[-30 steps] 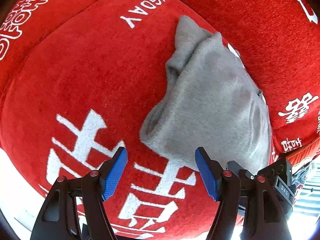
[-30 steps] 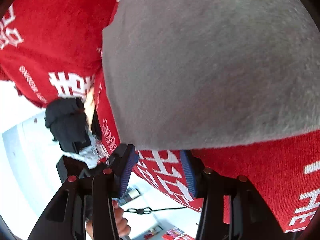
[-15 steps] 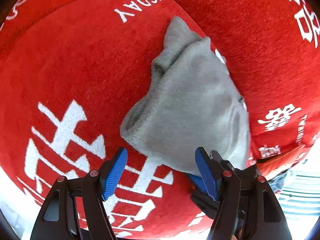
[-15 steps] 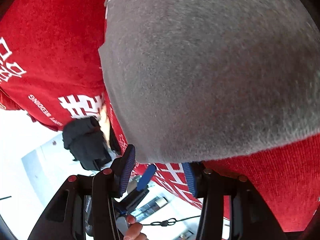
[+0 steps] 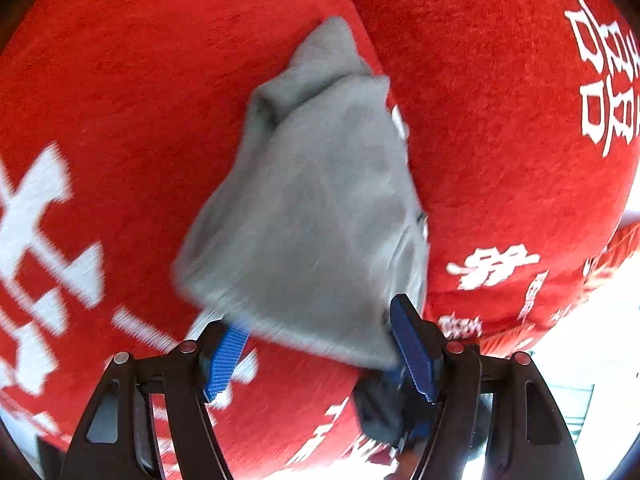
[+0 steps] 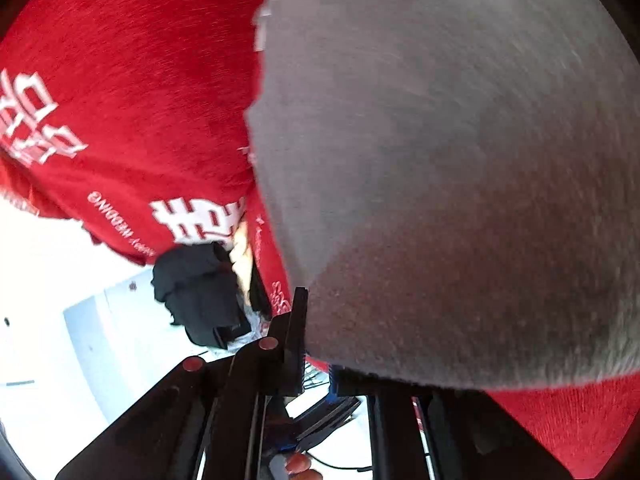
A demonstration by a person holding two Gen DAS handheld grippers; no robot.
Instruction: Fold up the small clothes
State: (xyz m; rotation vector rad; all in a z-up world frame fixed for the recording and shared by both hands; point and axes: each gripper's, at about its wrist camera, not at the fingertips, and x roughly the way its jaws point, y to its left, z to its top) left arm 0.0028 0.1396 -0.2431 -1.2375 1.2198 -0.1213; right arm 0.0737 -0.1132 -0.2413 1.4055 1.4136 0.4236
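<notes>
A small grey fleece garment [image 5: 316,216] lies crumpled on a red cloth [image 5: 120,100] with white characters. My left gripper [image 5: 320,344] is open, its blue pads either side of the garment's near edge, which overlaps the space between them. In the right wrist view the garment [image 6: 440,160] fills most of the frame. My right gripper [image 6: 320,356] has its jaws nearly together at the garment's lower edge, apparently pinching it; the edge hides the fingertips. The right gripper also shows in the left wrist view, under the garment's right corner.
The red cloth drapes over the surface's edge [image 6: 140,216]. Below it is a white floor or table [image 6: 60,300] with a black object [image 6: 200,292]. A hand [image 6: 300,466] shows under my right gripper.
My left gripper has moved forward until its pads straddle the garment's near edge. My right gripper has gone from open to nearly closed on the garment's lower edge.
</notes>
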